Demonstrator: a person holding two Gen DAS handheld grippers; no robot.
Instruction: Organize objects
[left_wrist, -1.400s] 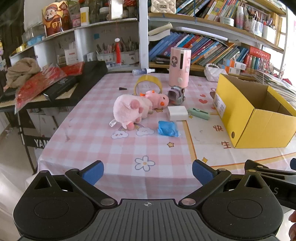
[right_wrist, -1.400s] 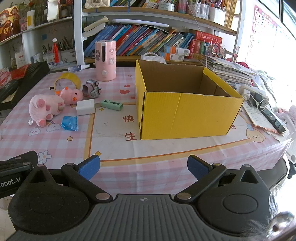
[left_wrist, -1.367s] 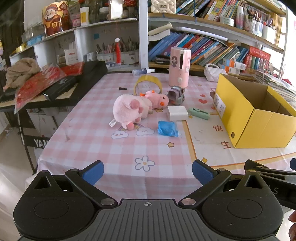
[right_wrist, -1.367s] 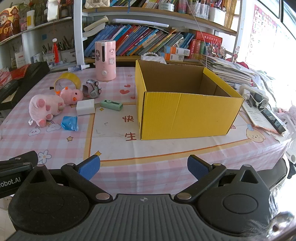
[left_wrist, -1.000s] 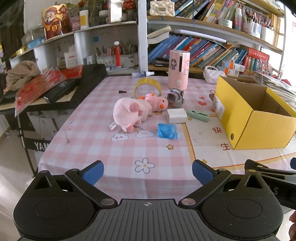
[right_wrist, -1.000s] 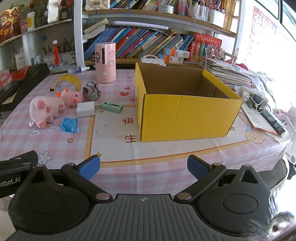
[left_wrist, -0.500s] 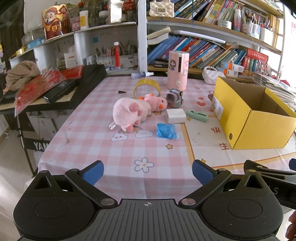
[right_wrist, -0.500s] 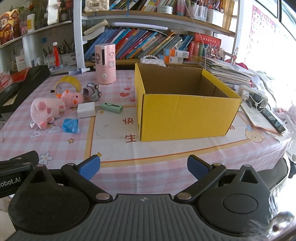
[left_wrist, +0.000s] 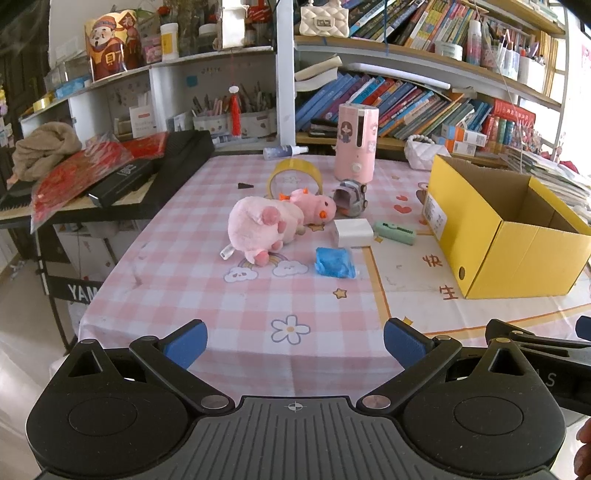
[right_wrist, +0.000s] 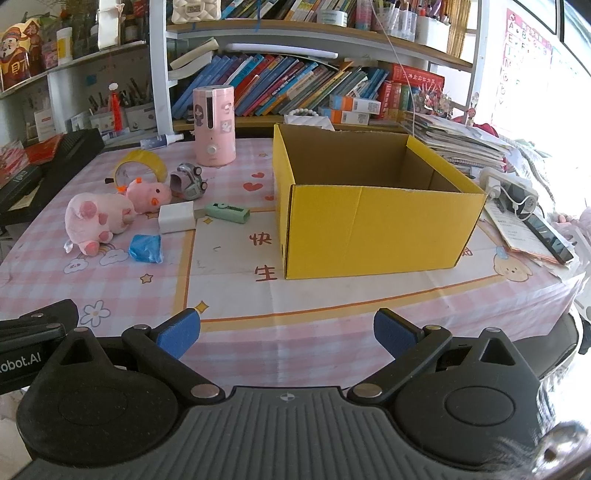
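Grippers first: the left gripper (left_wrist: 293, 339) has its blue fingers spread wide apart and holds nothing, and the right gripper (right_wrist: 284, 332) is the same, parted and empty above the near edge of the table (right_wrist: 332, 295). Compared with a second or so ago, both views have pulled back a little and risen slightly, so the objects sit a touch smaller and lower in view; neither claw has reached toward anything, and nothing on the cloth has shifted. Ahead of the left gripper lies the clutter to be sorted: a blue packet (left_wrist: 334, 262) nearest, then a white block (left_wrist: 351, 232) with a green case (left_wrist: 394, 232) just beside it, a big pink plush (left_wrist: 264, 227) touching a smaller pink plush (left_wrist: 314, 208), a grey toy car (left_wrist: 351, 199), a yellow tape roll (left_wrist: 293, 181) standing on edge, and a pink cylinder (left_wrist: 356, 144) upright at the back. The yellow box (right_wrist: 369, 229) stands open to the right of them, well apart from the plush pile, and no object shows in the part of its interior that is visible. My reading is that the task is at its very beginning, with no pick yet committed; the blue packet looks the easiest first grab for the left side.
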